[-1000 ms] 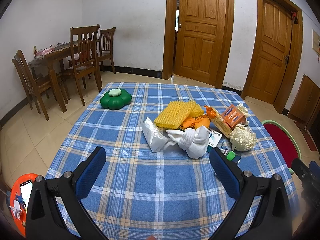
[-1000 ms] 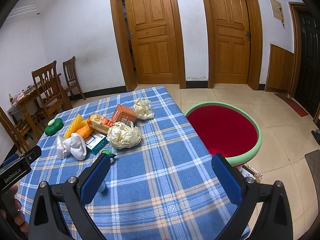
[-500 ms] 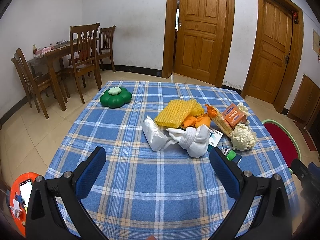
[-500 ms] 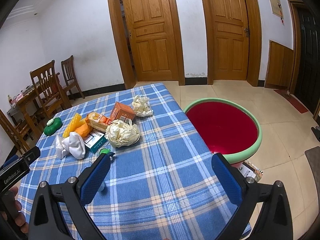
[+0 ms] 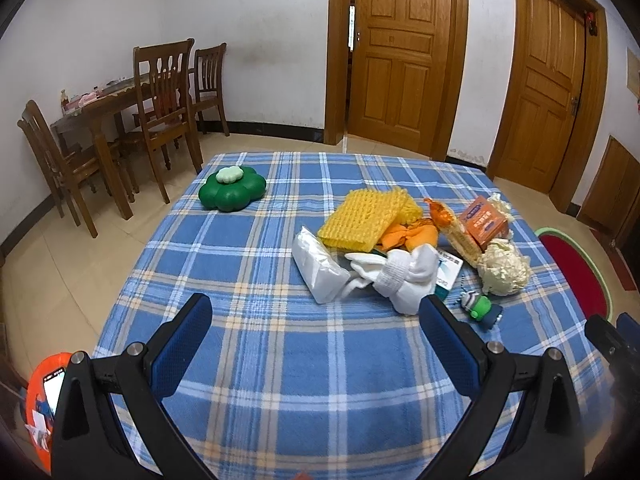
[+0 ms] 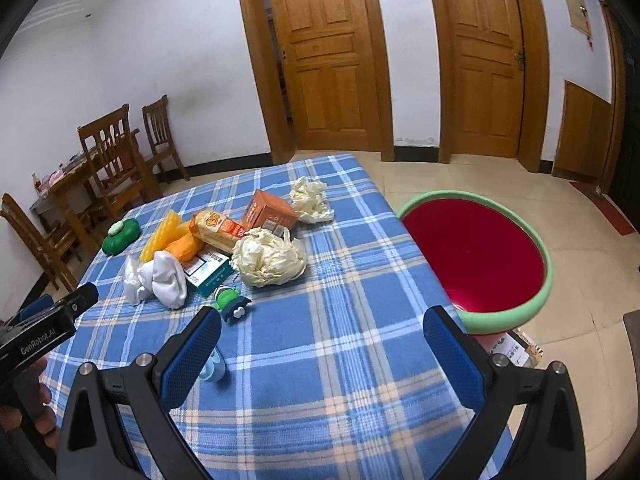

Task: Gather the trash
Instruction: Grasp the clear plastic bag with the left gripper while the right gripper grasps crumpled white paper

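We have barely moved: both the left gripper [image 5: 316, 336] and right gripper [image 6: 322, 344] stay spread and empty, trash [image 6: 268, 262] still heaped toward the table's [image 6: 320, 364] far right side, the bin [image 6: 544, 288] waiting off its right edge.

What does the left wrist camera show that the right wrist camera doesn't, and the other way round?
Only the left wrist view shows an orange object on the floor holding a phone. Only the right wrist view shows the whole red basin, a small light blue item by the right gripper, and the far crumpled paper clearly. Both show the checked tablecloth, the white socks, the orange box and the green flower-shaped case.
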The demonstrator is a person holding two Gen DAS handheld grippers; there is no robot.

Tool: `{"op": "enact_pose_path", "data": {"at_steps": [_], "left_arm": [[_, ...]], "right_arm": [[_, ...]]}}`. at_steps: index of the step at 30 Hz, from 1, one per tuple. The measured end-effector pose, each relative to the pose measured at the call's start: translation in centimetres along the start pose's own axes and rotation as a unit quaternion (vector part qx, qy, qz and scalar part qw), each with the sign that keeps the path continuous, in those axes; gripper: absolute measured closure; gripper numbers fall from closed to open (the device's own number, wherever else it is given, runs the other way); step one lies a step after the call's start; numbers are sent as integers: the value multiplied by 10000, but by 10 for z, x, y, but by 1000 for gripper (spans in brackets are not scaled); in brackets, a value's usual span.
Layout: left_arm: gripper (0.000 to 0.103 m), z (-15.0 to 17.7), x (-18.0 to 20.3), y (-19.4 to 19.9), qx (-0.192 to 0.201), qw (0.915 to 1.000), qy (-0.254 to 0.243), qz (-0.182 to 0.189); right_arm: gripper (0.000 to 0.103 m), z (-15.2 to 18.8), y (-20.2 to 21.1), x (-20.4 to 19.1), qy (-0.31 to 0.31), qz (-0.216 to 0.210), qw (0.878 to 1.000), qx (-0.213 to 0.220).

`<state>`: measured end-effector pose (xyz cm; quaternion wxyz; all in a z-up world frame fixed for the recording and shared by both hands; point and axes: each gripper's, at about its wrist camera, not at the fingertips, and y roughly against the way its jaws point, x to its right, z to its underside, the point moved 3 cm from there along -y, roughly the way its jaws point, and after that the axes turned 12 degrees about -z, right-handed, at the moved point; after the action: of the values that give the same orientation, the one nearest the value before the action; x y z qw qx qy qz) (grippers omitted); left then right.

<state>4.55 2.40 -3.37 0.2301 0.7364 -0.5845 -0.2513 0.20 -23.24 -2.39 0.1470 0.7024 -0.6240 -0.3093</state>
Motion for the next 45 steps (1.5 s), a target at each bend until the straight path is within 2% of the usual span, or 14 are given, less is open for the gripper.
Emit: {"op": "enact_pose_path", "data": {"at_steps": [6,13,18,21,26,30,32,33,35,40,44,45], "left_arm": [[1,-12,-13,-21,-136,9998,-30,-141],[1,-15,-28,-58,-698,9973,143,-193],[1,-19,-21,-83,-990,9948,197,-114],[2,-24,-14,-93,-1025,9946,146,-50],[13,-28,-3,-107,-989,9950,-59,-147],[24,-24,1,-116,-1110,9938,-49,-46],[44,-20,2,-120,-1195,9928,-51,21],[49,-18,3,-122,-1260,9920,-44,63],[59,-18,4,-121,-1183,9929,-54,49],[72,-17,1,-120,-1174,9930,-5,133],[74,-16,-2,-116,-1184,9926,71,240],[74,-16,-2,-115,-1175,9927,85,253]], "right_arm": [[0,-14,-19,7,-69,49,9998,-162],[0,-28,-47,12,-40,-48,9987,-513],[0,-40,-69,11,-60,-233,9972,-708],[0,-45,-82,9,-110,-336,9960,-823],[0,-45,-104,7,-141,-363,9943,-988],[0,-43,-117,8,-150,-392,9934,-1069],[0,-43,-119,7,-163,-455,9934,-1043],[1,-43,-120,7,-180,-502,9932,-1032],[6,-42,-122,7,-257,-611,9925,-1023],[17,-36,-127,5,-431,-933,9884,-1119],[26,-30,-130,-3,-488,-1135,9854,-1169],[34,-29,-130,-5,-449,-1163,9854,-1159]]}}
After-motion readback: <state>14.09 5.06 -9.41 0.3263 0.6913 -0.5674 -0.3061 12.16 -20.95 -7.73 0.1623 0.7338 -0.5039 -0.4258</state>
